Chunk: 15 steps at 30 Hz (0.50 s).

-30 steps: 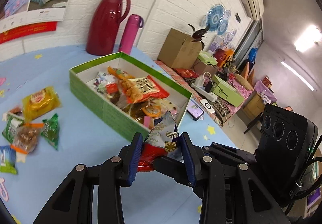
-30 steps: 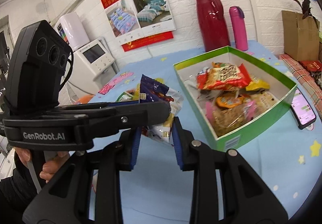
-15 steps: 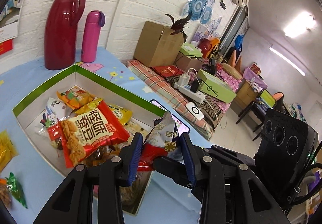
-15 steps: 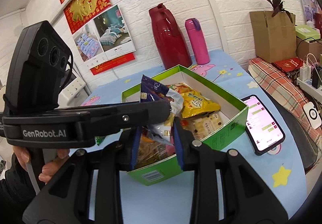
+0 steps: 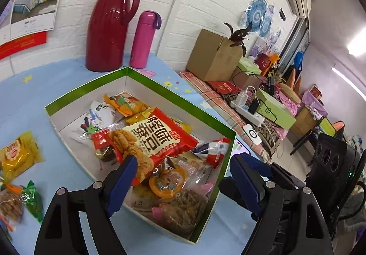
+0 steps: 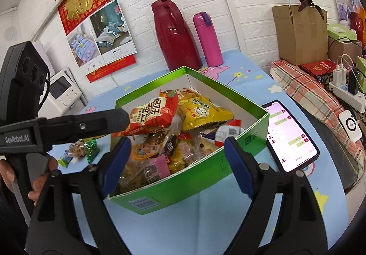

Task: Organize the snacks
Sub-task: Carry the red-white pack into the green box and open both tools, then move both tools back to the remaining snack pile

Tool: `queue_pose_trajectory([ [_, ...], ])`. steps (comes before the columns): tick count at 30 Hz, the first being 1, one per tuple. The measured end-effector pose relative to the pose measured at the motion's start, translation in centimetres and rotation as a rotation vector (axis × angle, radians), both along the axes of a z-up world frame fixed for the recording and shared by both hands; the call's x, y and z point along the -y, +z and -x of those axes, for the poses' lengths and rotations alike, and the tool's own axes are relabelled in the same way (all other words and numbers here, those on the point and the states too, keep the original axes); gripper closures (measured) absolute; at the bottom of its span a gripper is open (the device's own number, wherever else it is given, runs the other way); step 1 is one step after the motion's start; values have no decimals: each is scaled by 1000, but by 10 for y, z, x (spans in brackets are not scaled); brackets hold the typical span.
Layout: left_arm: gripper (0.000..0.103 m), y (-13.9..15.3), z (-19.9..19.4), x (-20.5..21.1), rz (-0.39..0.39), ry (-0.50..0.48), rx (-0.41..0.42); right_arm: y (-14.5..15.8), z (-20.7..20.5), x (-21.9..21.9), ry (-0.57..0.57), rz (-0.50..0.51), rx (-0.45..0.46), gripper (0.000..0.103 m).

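A green box on the blue tablecloth is full of snack packets. On top lies a large red packet. A small red-and-silver packet rests at the box's right side. My left gripper is open, low over the box's near end, nothing between its blue pads. My right gripper is open too, at the box's near wall. The left gripper's body crosses the right wrist view. A yellow packet and small green packets lie left of the box.
A dark red thermos jug and a pink flask stand behind the box by the white brick wall. A lit phone lies on the table right of the box. A cardboard box and power strip sit beyond the table edge.
Both grippers have opened and let go of their packets. The red-and-silver packet the left gripper held now lies in the box. Both grippers have moved over the box.
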<state>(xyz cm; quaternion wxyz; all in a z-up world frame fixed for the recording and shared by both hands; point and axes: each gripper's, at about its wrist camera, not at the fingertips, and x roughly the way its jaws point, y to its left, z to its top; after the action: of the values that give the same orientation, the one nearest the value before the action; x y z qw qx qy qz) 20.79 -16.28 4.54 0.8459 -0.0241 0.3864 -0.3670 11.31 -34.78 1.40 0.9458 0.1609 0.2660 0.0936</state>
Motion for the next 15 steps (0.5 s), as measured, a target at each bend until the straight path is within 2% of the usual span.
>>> queue_pose_trajectory([
  [4,18,9,18,-19,-16,42,37,15,20,-16,22,9,49,1],
  [11,18,28,55,-64,-2,129,91,32,49,-55,89,60,99,1],
  [15,18,33,71,-90,-24,195,126,36,56,-81,128,89,110,1],
])
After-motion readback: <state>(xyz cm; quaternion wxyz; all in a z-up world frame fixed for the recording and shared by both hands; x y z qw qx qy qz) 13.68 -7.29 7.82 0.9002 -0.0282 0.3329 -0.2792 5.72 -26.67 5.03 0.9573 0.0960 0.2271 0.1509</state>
